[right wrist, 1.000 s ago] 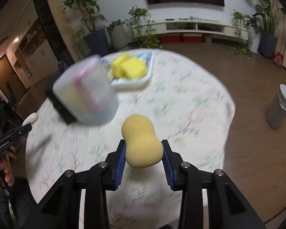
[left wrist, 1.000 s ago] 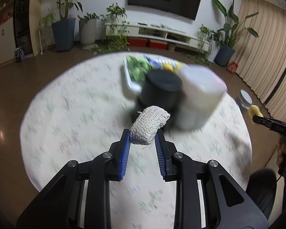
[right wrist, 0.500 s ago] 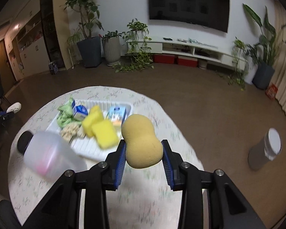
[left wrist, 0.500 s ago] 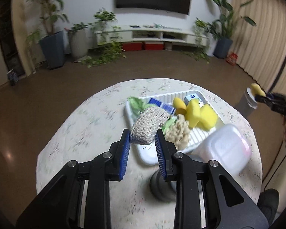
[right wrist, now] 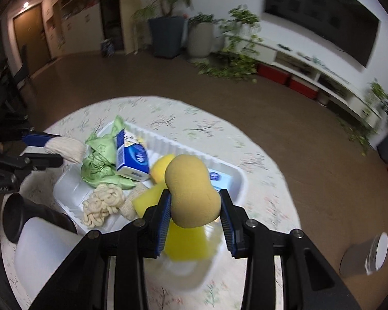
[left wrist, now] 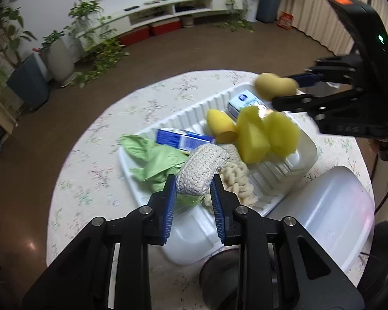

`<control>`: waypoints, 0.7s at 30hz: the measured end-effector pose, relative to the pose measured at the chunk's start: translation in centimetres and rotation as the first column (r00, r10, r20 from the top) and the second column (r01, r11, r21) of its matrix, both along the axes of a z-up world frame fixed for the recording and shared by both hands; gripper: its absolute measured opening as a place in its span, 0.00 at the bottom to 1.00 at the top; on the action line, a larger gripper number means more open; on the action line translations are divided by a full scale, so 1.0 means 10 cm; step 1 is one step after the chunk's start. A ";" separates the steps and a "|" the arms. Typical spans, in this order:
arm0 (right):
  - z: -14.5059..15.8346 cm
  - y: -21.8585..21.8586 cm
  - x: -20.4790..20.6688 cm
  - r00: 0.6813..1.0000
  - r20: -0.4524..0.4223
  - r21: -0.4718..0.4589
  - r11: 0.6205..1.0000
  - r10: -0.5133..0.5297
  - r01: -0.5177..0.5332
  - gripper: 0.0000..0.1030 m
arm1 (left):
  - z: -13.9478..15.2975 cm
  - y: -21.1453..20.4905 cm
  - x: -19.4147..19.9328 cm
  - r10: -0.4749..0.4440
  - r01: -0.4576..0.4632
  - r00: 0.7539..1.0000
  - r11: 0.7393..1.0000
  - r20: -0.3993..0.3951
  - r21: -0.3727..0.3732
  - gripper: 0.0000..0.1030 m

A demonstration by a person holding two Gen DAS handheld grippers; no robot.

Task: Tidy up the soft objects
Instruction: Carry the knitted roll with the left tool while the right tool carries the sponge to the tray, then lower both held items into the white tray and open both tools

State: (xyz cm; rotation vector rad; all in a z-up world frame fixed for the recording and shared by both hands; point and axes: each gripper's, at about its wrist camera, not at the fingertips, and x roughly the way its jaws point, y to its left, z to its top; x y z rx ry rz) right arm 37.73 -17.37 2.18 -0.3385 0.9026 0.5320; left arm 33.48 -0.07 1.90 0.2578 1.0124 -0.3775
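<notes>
My left gripper [left wrist: 192, 188] is shut on a white woven scrubber [left wrist: 201, 171], held above the near left part of a white ribbed tray [left wrist: 307, 152]. My right gripper [right wrist: 195, 206] is shut on a tan peanut-shaped sponge [right wrist: 191, 193], above the tray's right end [right wrist: 241, 180]. In the left wrist view that sponge [left wrist: 275, 86] hovers over the tray's far corner. The tray holds a green cloth [left wrist: 155, 160], blue-and-white tissue packs [left wrist: 178, 138], yellow sponges [left wrist: 266, 134], a yellow egg-shaped sponge [left wrist: 219, 124] and a cream knitted piece [left wrist: 236, 183].
A translucent white container with a black lid [right wrist: 38, 242] lies on the round floral-clothed table [left wrist: 95, 155] beside the tray; it also shows in the left wrist view [left wrist: 320, 219]. A grey bin [right wrist: 364, 258] stands on the floor. Potted plants and a TV shelf line the far wall.
Both grippers have swung in over the tray, each keeping its object. The tray now lies directly beneath them, and the right gripper has come close in the left wrist view.
</notes>
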 end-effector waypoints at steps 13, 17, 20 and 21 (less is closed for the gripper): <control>-0.31 0.63 0.07 0.984 -0.046 -0.090 0.981 0.170 -0.174 0.38 | -0.26 -0.12 0.16 -0.015 0.018 0.999 0.998 -0.048 0.066 0.25; -0.35 0.71 0.08 0.982 -0.050 -0.116 0.976 0.180 -0.185 0.41 | -0.27 -0.15 0.16 -0.019 0.023 0.998 0.997 -0.053 0.076 0.25; -0.36 0.72 0.06 0.982 -0.044 -0.131 0.974 0.183 -0.187 0.41 | -0.25 -0.15 0.17 -0.012 0.016 0.999 0.997 -0.050 0.077 0.27; -0.35 0.71 0.06 0.983 -0.044 -0.133 0.974 0.178 -0.182 0.41 | -0.24 -0.15 0.17 -0.008 0.011 0.999 0.997 -0.047 0.078 0.29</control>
